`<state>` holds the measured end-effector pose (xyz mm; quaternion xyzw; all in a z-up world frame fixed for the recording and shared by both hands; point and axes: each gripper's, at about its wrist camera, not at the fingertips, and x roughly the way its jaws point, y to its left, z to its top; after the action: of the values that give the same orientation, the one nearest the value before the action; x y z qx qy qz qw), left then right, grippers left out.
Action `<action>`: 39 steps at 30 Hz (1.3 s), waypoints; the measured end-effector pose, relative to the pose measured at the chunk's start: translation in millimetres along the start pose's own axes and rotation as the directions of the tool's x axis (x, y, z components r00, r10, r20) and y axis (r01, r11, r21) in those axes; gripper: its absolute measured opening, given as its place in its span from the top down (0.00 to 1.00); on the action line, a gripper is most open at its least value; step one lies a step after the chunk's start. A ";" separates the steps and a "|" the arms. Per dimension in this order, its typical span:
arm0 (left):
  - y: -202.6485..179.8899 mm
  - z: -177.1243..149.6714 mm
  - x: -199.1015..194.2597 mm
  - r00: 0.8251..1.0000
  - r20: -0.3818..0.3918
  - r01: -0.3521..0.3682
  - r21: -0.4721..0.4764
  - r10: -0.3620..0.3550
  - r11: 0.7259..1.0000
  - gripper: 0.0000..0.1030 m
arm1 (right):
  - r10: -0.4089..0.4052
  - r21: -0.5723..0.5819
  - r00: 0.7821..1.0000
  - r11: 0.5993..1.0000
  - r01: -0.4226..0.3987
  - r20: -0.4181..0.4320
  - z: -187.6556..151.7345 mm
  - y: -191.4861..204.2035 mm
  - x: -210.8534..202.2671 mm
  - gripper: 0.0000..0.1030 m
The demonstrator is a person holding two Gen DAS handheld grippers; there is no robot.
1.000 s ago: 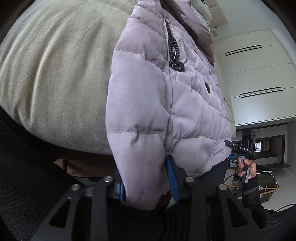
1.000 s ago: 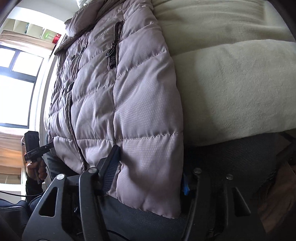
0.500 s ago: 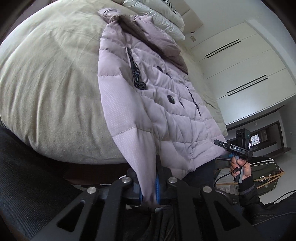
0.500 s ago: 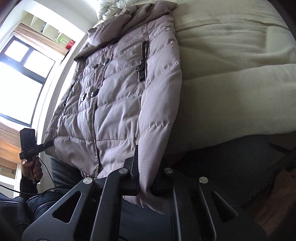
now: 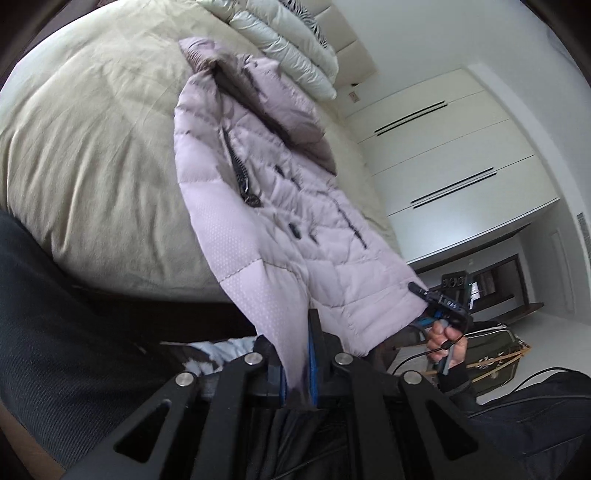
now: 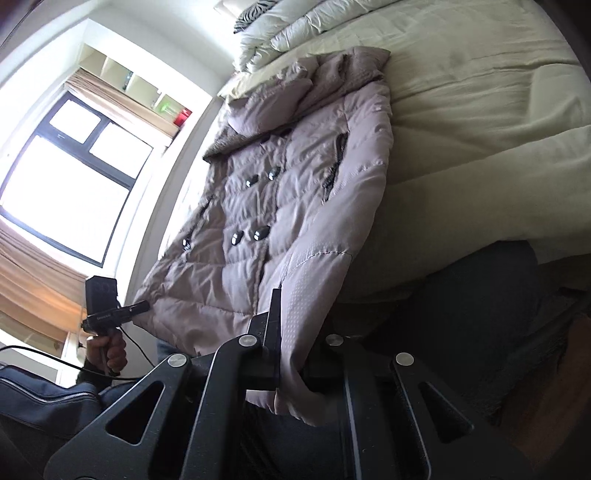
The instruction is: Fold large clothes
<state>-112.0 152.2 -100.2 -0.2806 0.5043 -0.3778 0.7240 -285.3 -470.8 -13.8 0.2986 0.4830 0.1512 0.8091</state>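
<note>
Lilac quilted jacket (image 5: 280, 206): front up, spread on the beige bed (image 5: 92, 147), hem hanging off the edge toward frame bottom. Left hand-held gripper (image 5: 297, 373), bottom centre: clamped tight on one hem corner. Right hand-held gripper (image 6: 295, 365), bottom centre: closed on the opposite hem corner. White duvet (image 6: 295, 26), top.

My jaws have shut on the coat (image 5: 280, 236) hem, left gripper (image 5: 296, 363) and right gripper (image 6: 291, 350) both, and pulled back, lifting it.
</note>
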 end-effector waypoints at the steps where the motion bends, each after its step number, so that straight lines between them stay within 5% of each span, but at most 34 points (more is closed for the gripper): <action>1: -4.0 8.0 -3.7 0.999 0.021 0.026 0.000 -0.026 1.000 0.91 | 0.024 0.004 0.999 1.000 -0.024 0.022 5.7 2.3 -2.4 0.94; 6: -18.2 53.7 -25.9 0.976 0.149 0.165 -0.014 -0.161 0.986 0.91 | 0.106 0.013 0.986 0.994 -0.108 0.129 46.8 12.5 -12.0 0.94; 12: -11.7 116.1 -38.0 0.897 0.341 0.326 -0.083 -0.281 0.942 0.91 | 0.171 0.056 0.934 0.979 -0.198 0.314 116.6 12.8 -24.4 0.94; 17: -12.9 176.8 -35.0 0.861 0.420 0.334 -0.043 -0.286 0.942 0.91 | 0.145 0.052 0.897 0.982 -0.183 0.418 185.2 9.0 -16.7 0.94; 21: -6.1 226.6 -18.8 0.850 0.449 0.333 -0.052 -0.276 0.941 0.91 | 0.066 0.022 0.890 0.996 -0.085 0.452 232.2 17.9 1.0 0.94; 30: 25.0 337.9 28.9 0.857 0.476 0.281 -0.117 -0.195 0.953 0.91 | -0.037 0.083 0.886 0.997 -0.002 0.461 357.1 -2.0 75.8 0.94; 39: 103.8 421.1 96.6 0.897 0.440 0.176 -0.263 -0.044 0.949 0.90 | -0.135 0.177 0.920 0.982 0.073 0.368 465.1 -57.8 201.2 0.94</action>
<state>332.1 140.6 -91.4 -0.4902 0.3666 -0.2676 0.7441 215.8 -565.2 -24.1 0.3597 0.3439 0.0085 0.8673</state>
